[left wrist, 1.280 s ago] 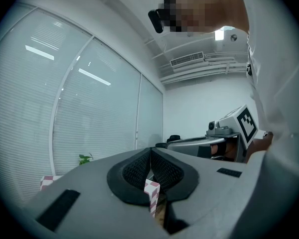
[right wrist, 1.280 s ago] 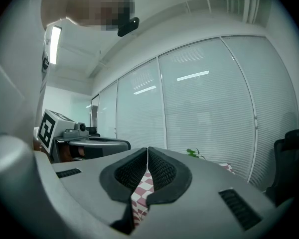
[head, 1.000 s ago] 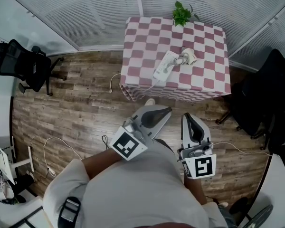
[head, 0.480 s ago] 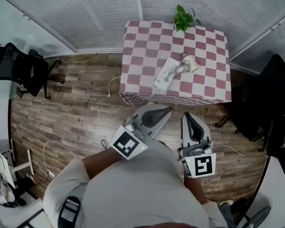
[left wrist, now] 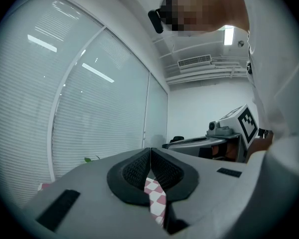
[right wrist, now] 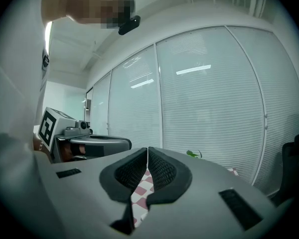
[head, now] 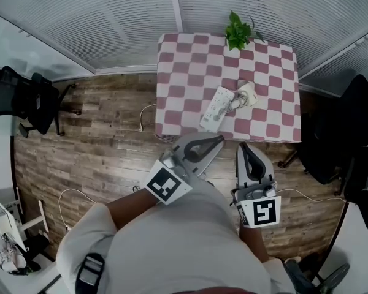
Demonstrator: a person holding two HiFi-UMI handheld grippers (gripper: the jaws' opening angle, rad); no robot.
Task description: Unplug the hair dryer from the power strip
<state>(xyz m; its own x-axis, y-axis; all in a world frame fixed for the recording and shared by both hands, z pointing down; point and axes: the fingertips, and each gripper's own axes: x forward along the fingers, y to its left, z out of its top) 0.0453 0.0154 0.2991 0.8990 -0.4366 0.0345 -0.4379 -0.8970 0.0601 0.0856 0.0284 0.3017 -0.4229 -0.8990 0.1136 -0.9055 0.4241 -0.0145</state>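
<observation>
A white power strip (head: 215,108) lies on the table with the pink checkered cloth (head: 184,72) in the head view. The pale hair dryer (head: 246,93) rests just right of it, its cord running into the strip. Both grippers are held out level in front of the person, short of the table's near edge. My left gripper (head: 219,139) is shut with nothing between its pads (left wrist: 139,169). My right gripper (head: 245,146) is also shut and empty, its pads (right wrist: 158,170) touching. Checkered cloth shows through the gap below each pair of jaws.
A potted plant (head: 236,29) stands at the table's far edge. Black office chairs sit at the left (head: 21,97) and right (head: 346,133). A white cord (head: 147,112) hangs off the table's left side, and cables (head: 73,195) lie on the wooden floor. Blinds cover the glass wall behind.
The table has drawn nearer in the head view as the person walks toward it. Both grippers keep the same shut pose in front of the body.
</observation>
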